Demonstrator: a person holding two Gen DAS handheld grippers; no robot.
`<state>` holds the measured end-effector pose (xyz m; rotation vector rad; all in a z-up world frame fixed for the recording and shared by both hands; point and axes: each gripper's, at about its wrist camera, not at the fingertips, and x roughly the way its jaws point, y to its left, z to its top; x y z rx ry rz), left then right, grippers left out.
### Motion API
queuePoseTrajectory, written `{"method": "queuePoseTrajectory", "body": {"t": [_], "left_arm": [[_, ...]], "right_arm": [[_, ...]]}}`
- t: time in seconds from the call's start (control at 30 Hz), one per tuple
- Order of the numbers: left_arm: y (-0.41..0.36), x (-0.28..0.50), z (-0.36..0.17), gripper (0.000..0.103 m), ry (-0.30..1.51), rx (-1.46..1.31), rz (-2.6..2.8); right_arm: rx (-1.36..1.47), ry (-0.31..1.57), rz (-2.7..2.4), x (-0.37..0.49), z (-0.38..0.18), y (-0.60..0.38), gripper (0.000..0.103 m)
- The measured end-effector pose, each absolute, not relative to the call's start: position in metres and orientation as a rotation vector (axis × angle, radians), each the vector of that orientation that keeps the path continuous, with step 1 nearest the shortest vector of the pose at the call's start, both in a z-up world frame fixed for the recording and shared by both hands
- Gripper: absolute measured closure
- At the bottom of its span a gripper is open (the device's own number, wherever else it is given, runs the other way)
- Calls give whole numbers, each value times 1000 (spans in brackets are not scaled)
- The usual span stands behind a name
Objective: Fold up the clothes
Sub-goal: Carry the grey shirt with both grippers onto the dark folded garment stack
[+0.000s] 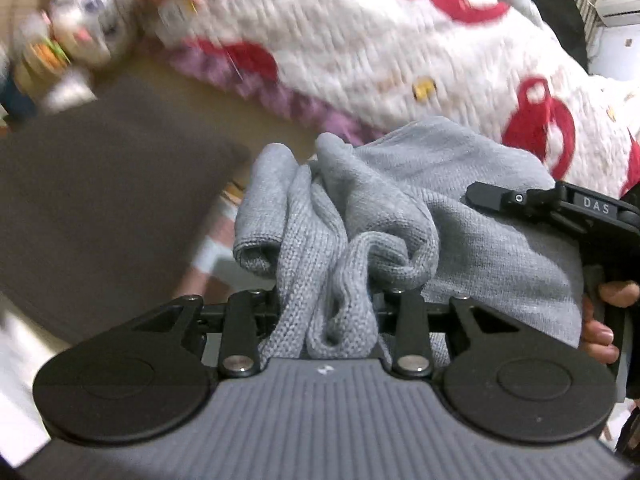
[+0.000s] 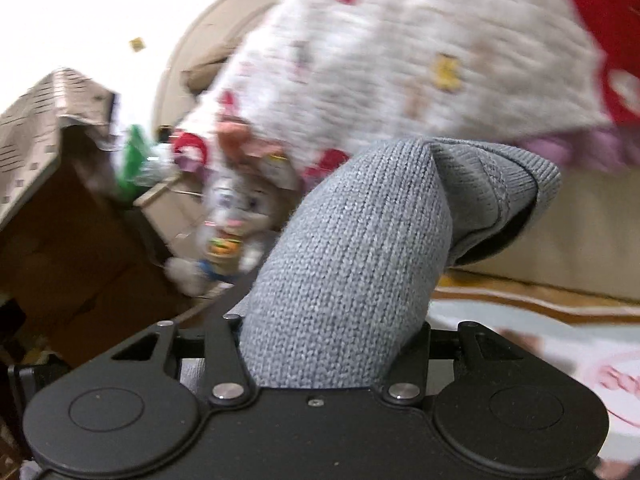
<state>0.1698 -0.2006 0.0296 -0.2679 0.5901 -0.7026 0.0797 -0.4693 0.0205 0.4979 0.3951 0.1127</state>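
Grey knit garment (image 1: 420,208); white blanket (image 1: 360,40), red motifs.

Left gripper (image 1: 320,312), seen from its own camera, is closed on bunched grey knit (image 1: 400,208) rising toward 12 o'clock between its fingers. At 3 o'clock, the right gripper (image 1: 488,196) comes in sideways, with a bare hand (image 1: 600,320) wrapped round its handle. From its own camera, the right gripper (image 2: 332,344) is clamped on a thick fold of the same knit (image 2: 352,248).
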Motion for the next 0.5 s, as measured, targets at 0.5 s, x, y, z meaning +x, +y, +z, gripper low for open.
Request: {"method": "queuePoseTrajectory", "body": {"t": [0.5], "left_arm": [[-63, 358, 75, 65, 696, -102, -359]], "right_arm": [[882, 437, 359, 260, -35, -408, 21]]}}
